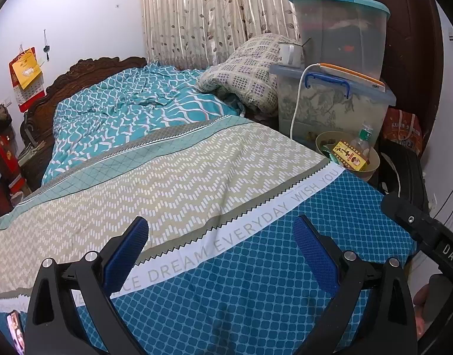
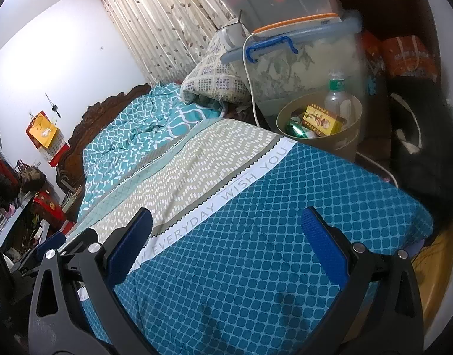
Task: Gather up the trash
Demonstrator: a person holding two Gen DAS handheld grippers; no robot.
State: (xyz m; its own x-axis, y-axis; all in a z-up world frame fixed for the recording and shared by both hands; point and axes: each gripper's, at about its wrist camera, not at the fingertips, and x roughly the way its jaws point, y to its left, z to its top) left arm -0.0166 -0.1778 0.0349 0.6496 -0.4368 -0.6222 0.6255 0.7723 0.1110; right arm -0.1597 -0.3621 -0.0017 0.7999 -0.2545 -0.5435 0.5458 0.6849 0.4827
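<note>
- The left tool (image 1: 220, 236) hangs over the foot of the bed (image 1: 256, 281), its blue pads (image 1: 129, 254) spread wide with nothing between them — released.
- The right tool (image 2: 226, 230) hangs over the same blue-patterned cover, likewise spread and empty; its black body shows at the right edge of the left view.
- Ahead and to the right of both tools, past the bed's far edge, stands a tan bin (image 2: 285, 115) holding the trash.
- In the bin lie a yellow box (image 2: 322, 121), a clear bottle (image 2: 337, 97) with a green label standing upright against the far wall, and a shiny green wrapper (image 2: 296, 128) to the left of the box.
- Just behind the bin sits a clear tub (image 2: 285, 68) with a blue handle; a white cable (image 2: 248, 88) runs down its front beside the bin.
- A second tub (image 1: 341, 35) with a teal lid is stacked on top.
- To the left of the tubs a folded quilt (image 1: 244, 71) rests on the bed; curtains (image 1: 208, 14) hang behind it.
- A phone (image 1: 15, 331) lies at the lower left, beside the left tool.
</note>
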